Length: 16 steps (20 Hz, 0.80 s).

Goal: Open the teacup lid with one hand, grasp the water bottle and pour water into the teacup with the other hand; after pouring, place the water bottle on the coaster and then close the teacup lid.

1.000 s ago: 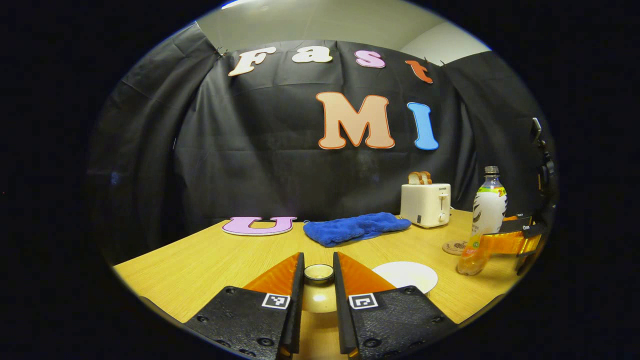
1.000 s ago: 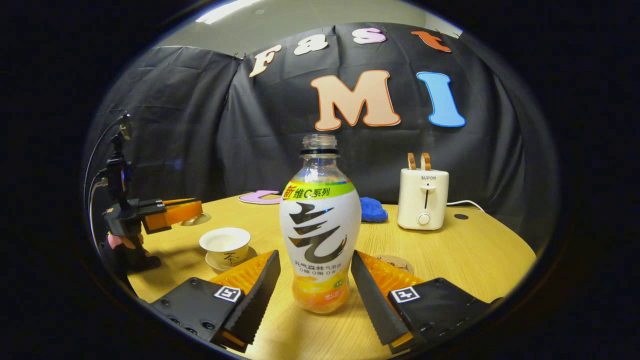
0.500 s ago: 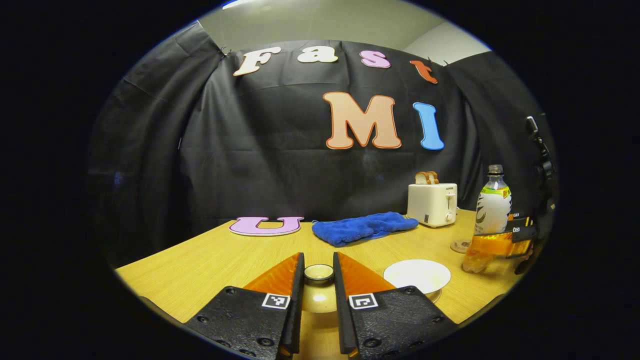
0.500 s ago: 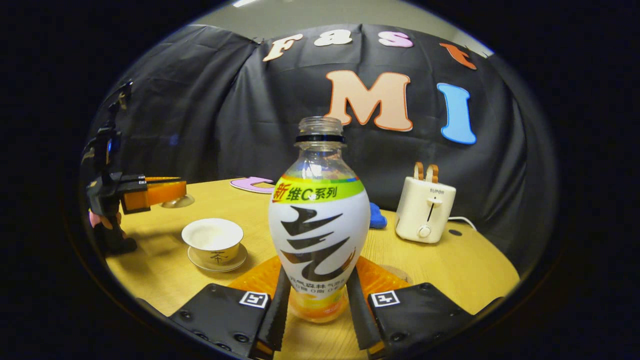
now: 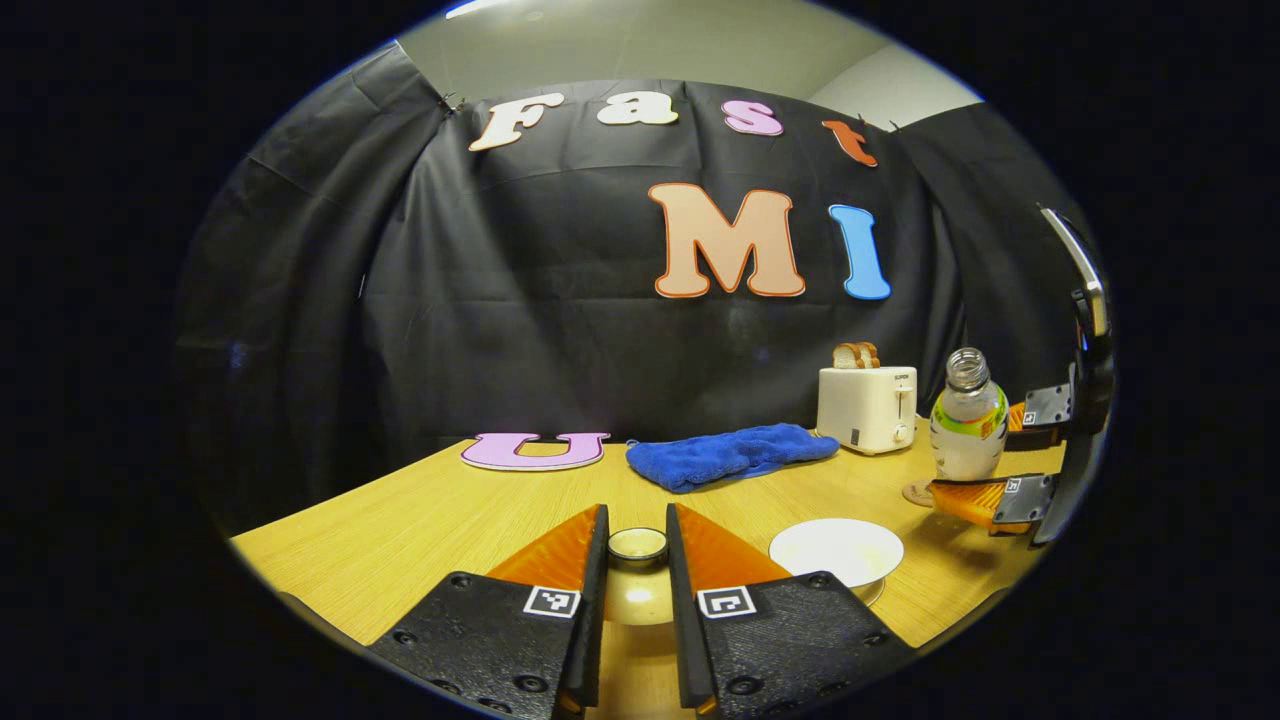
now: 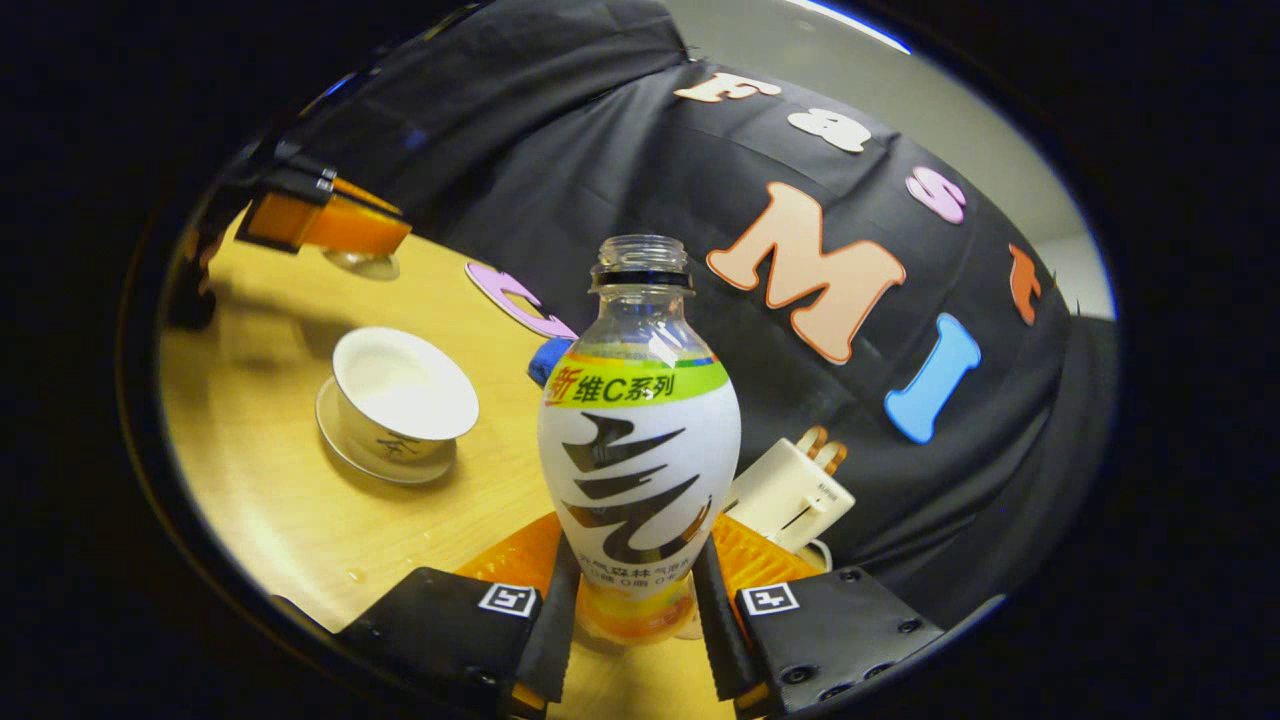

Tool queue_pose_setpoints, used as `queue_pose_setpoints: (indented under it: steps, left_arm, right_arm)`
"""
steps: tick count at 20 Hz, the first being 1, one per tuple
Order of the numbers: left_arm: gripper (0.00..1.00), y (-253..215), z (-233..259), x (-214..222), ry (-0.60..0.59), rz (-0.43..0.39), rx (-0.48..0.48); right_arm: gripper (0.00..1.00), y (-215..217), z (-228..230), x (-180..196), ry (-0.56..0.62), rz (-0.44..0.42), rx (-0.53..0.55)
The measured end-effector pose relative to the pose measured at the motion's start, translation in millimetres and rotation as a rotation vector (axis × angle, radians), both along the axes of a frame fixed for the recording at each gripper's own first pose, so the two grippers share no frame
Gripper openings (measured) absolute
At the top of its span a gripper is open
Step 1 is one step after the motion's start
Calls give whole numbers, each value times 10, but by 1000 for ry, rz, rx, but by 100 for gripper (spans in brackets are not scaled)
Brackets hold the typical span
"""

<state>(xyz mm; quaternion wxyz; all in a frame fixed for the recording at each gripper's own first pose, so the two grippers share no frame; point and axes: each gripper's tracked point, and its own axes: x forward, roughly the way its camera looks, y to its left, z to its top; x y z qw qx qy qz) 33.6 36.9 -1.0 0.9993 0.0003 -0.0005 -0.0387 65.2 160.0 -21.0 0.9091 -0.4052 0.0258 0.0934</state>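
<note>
Wooden table [image 5: 430, 520], toaster [image 5: 866, 408], left claw [image 5: 637, 560] clamping lid [image 5: 637, 545], right claw [image 6: 628, 600] gripping bottle [image 6: 637, 450]

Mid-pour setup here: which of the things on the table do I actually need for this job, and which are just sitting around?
Needed:
water bottle, uncapped, clamped in the right gripper
teacup, open, on its saucer
teacup lid, held in the left gripper
coaster

Lying about:
toaster with bread
blue cloth

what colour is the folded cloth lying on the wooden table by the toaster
Bright blue. The fuzzy folded cloth shows best in the left gripper view, beside the cream toaster.
</note>
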Motion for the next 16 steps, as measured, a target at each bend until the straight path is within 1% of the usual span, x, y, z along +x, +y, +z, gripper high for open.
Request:
queue_pose_setpoints:
  steps: [4,7,9,12,16]
  left_arm:
    - [28,-4,-2,4,0,1,0]
    - [28,-7,-5,3,0,1,0]
    - [28,-6,-8,7,-1,1,0]
    - [28,-2,-2,6,-1,1,0]
    - [28,-7,-11,12,-1,1,0]
  right_arm:
    - [59,-21,167,158,-99,-13,-247]
    - [59,-76,240,186,-182,-13,-434]
    - [59,-110,243,212,-215,-13,-519]
    - [59,-69,333,223,-304,-4,-640]
    - [59,-11,342,175,-368,29,-739]
